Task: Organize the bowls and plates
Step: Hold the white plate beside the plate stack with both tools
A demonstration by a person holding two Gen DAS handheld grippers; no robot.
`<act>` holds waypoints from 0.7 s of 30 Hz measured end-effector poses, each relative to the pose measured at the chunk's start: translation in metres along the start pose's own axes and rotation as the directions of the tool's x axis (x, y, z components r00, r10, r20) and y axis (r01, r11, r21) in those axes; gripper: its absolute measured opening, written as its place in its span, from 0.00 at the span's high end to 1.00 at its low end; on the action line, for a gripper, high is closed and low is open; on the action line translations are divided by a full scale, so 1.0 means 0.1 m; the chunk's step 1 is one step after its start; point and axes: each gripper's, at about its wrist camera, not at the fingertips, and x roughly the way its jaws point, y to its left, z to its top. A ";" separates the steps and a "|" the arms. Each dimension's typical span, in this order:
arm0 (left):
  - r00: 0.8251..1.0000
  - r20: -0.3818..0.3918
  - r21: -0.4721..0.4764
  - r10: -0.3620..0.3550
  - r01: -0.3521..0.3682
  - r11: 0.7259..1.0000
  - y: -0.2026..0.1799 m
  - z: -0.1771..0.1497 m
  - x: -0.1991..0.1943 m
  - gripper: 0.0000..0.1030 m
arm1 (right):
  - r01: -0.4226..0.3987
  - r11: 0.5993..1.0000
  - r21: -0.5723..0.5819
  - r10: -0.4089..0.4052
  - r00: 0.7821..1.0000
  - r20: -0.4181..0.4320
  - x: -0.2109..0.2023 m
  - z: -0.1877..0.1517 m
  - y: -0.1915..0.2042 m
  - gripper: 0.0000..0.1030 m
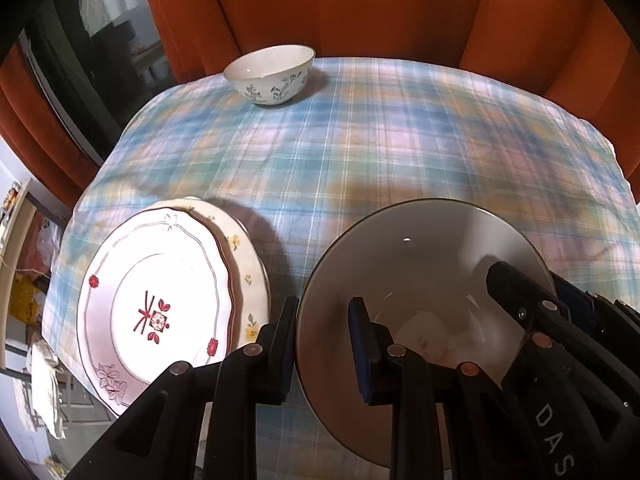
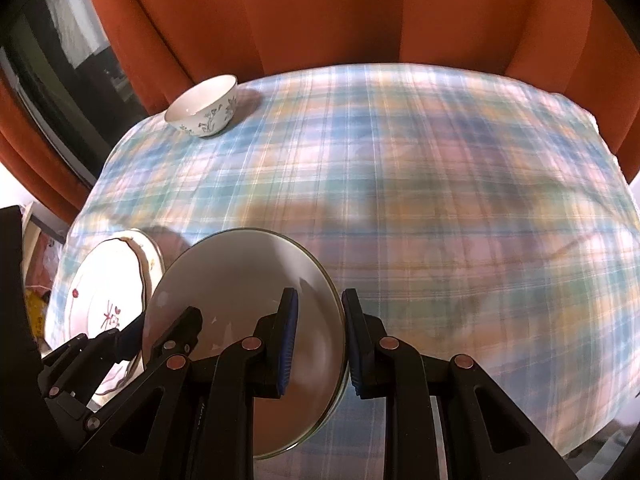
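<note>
A large grey bowl (image 1: 432, 264) (image 2: 240, 292) hangs tilted just above the plaid cloth, held by both grippers. My left gripper (image 1: 322, 348) (image 2: 160, 326) is shut on its left rim, one finger inside the bowl and one outside. My right gripper (image 2: 322, 342) (image 1: 546, 284) is shut on the opposite rim the same way. Left of the bowl lies a stack of patterned plates (image 1: 160, 312) (image 2: 108, 292), the top one white with red flowers. A small white bowl with blue flowers (image 1: 272, 74) (image 2: 204, 106) stands at the far left corner of the table.
The plaid tablecloth (image 1: 400, 152) (image 2: 440, 200) covers the whole table, bare to the right and middle. Orange curtains (image 1: 360, 8) hang behind the table. A dark window (image 1: 92, 60) and cluttered shelves lie off the left edge.
</note>
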 end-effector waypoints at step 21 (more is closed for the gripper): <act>0.990 0.031 0.084 -0.140 0.137 0.987 0.19 -0.19 -0.12 0.66 | 0.068 0.997 0.042 -0.069 0.997 0.029 -0.13 -0.23 0.17 0.45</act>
